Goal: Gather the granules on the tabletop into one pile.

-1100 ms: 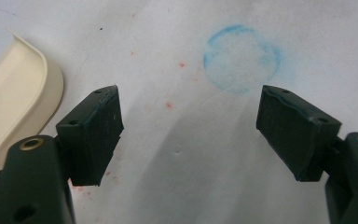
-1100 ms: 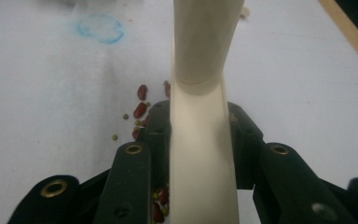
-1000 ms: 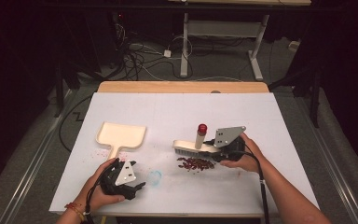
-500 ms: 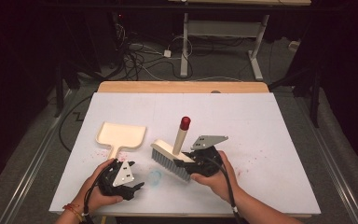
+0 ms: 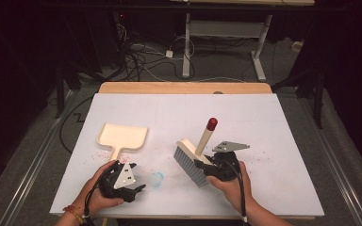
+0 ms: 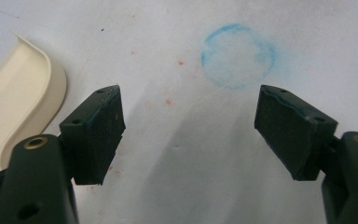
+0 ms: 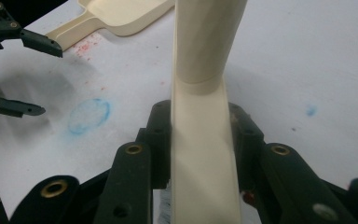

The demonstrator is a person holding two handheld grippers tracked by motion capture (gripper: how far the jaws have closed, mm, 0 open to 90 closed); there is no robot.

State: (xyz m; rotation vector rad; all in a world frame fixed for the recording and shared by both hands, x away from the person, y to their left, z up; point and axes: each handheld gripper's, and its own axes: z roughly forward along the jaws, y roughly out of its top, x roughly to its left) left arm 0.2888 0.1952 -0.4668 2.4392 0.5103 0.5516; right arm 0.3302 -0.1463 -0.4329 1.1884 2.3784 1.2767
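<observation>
Meanwhile, at a white table [image 5: 283,117], a person works two hand-held grippers over a brush and a dustpan. Seen from the high view, the right gripper [image 5: 202,165] is clamped on the cream brush [image 5: 192,162], its jaws closed on the brush's back just below the handle. The brush is lifted and tilted, bristles facing down and left toward the middle of the table, its red-tipped handle [image 5: 211,124] slanting up and away from the person. In the right gripper view the black jaws press on both sides of the cream brush [image 7: 204,154], with the round handle rising between them.

To the left, the left gripper [image 5: 139,189] rests low near the table's front edge, its jaws spread wide with nothing between them. The left gripper view shows its two pads [image 6: 98,133] apart above bare tabletop marked by a faint blue ring [image 6: 238,56] and a few red specks. The cream dustpan [image 5: 121,136] lies flat on the table just beyond the left hand [image 5: 96,190], its handle pointing toward the person and its edge [image 6: 23,93] showing beside the left jaw. Brush and dustpan are apart, with the blue ring [image 5: 156,179] between the two grippers.
</observation>
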